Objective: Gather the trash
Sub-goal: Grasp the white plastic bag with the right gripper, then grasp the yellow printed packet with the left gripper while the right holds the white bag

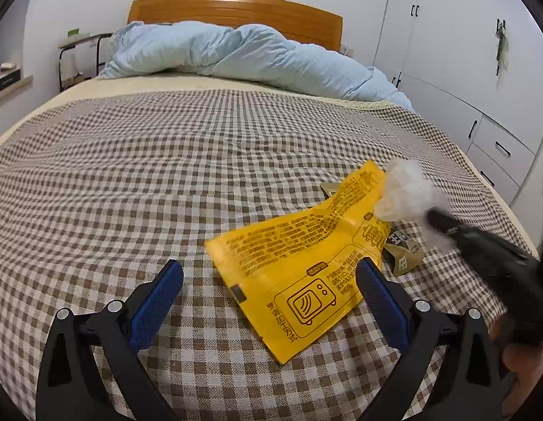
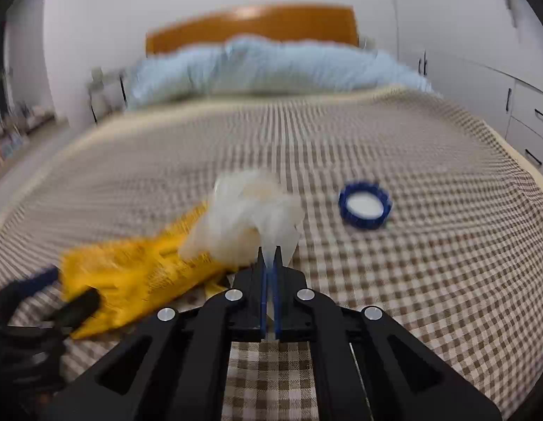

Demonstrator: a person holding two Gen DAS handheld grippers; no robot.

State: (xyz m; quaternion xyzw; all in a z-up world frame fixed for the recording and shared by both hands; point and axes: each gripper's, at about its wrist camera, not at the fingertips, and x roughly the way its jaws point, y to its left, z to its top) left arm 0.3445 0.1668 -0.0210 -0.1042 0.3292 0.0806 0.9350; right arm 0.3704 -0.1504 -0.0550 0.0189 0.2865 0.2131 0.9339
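Left gripper above bed; wrapper flat on bed between its fingers, reaching ahead-right. Right gripper pinching crumpled plastic, which sits ahead of its tips, over wrapper's far end. Small packet on bed right of wrapper, partly under it. Bottle cap on bed ahead-right of right gripper. Duvet bunched far ahead, headboard behind it.

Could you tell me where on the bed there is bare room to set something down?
The checked cover lies bare between the yellow packet and the blue duvet. It is crowded around the packet: brown wrappers, held crumpled plastic, blue cap.
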